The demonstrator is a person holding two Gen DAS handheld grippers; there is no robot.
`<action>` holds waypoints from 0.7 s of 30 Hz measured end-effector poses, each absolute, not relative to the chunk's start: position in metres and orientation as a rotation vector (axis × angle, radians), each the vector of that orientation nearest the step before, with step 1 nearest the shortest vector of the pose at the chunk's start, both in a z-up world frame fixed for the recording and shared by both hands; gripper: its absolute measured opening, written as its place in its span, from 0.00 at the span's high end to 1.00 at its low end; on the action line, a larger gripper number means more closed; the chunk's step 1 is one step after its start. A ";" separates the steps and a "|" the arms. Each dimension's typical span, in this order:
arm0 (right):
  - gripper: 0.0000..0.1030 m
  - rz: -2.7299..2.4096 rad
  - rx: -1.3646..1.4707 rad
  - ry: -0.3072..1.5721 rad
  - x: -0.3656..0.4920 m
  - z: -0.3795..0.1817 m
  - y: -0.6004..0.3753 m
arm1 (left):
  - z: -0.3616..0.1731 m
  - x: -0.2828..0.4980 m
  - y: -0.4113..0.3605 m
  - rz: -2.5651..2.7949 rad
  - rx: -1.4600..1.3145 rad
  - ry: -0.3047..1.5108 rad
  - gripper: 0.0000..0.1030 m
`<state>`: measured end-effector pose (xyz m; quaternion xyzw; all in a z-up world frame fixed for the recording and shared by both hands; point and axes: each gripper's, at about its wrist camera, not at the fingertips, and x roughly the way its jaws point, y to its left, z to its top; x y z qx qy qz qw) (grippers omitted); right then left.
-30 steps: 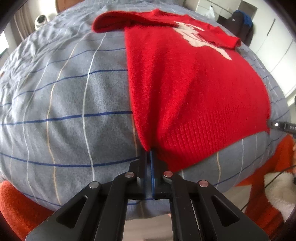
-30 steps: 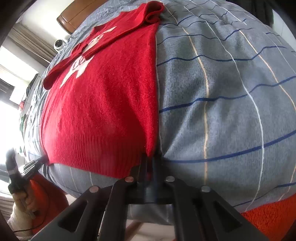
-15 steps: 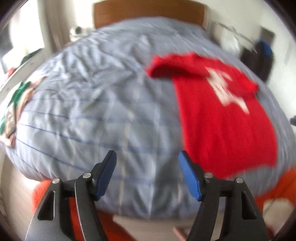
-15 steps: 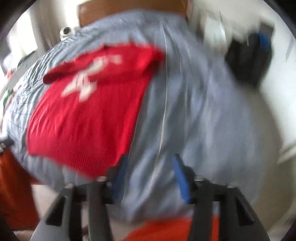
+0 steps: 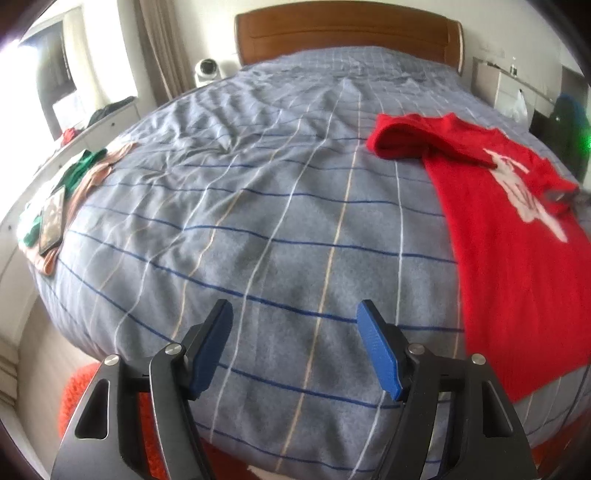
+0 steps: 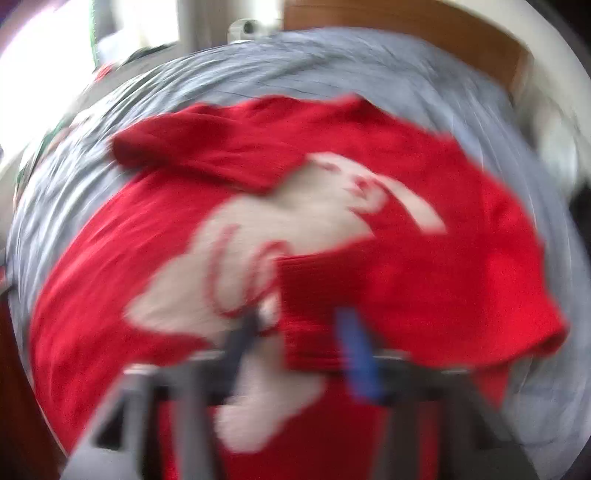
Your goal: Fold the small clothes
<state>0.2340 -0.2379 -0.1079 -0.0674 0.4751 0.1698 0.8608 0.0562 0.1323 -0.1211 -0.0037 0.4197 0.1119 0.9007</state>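
A small red sweater point(image 5: 513, 236) with a white figure on its front lies flat on the grey checked bed point(image 5: 258, 221), both sleeves folded across the chest. My left gripper point(image 5: 295, 347) is open and empty above the bed's near edge, to the left of the sweater. The right wrist view is blurred. There my right gripper point(image 6: 299, 332) is open over the sweater point(image 6: 443, 266), with a folded sleeve cuff point(image 6: 310, 314) between its fingers, not clamped.
A wooden headboard point(image 5: 347, 33) stands at the far end. Green and pink clothes point(image 5: 70, 184) with a flat card on them lie at the bed's left edge. An orange rug point(image 5: 77, 387) lies on the floor below the near edge. A cabinet point(image 5: 509, 88) stands at the right.
Both grippers have let go of the sweater's hem corners and opened. The left one has drawn back and swung left. The right one has moved in over the sweater's chest.
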 end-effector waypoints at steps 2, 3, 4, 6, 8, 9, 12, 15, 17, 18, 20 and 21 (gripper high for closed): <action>0.94 0.279 -0.042 0.935 0.230 -0.084 -0.280 | -0.125 0.060 0.133 0.227 -0.021 0.884 0.30; 0.94 0.228 -0.018 0.905 0.228 -0.072 -0.305 | -0.127 0.063 0.133 0.226 -0.026 0.888 0.30; 0.94 0.159 -0.006 0.875 0.225 -0.058 -0.335 | -0.127 0.064 0.134 0.225 -0.035 0.891 0.30; 0.94 -0.007 0.024 0.825 0.216 -0.033 -0.406 | -0.127 0.065 0.133 0.224 -0.046 0.894 0.30; 0.94 -0.144 0.060 0.800 0.202 -0.016 -0.470 | -0.127 0.064 0.131 0.228 -0.046 0.894 0.30; 0.94 -0.219 0.079 0.784 0.191 -0.009 -0.503 | -0.128 0.064 0.131 0.229 -0.043 0.895 0.30; 0.94 -0.356 0.128 0.782 0.165 -0.004 -0.565 | -0.132 0.065 0.127 0.233 -0.028 0.909 0.30; 0.94 -0.397 0.199 0.842 0.149 -0.025 -0.596 | -0.136 0.067 0.122 0.236 -0.006 0.922 0.30; 0.94 -0.406 0.261 0.878 0.143 -0.043 -0.609 | -0.137 0.067 0.119 0.240 0.014 0.921 0.30; 0.94 -0.410 0.294 0.885 0.139 -0.049 -0.615 | -0.138 0.067 0.119 0.241 0.023 0.922 0.30; 0.94 -0.422 0.381 0.900 0.124 -0.064 -0.630 | -0.139 0.066 0.119 0.244 0.027 0.929 0.30; 0.94 -0.429 0.419 0.908 0.115 -0.069 -0.639 | -0.140 0.066 0.120 0.245 0.024 0.932 0.30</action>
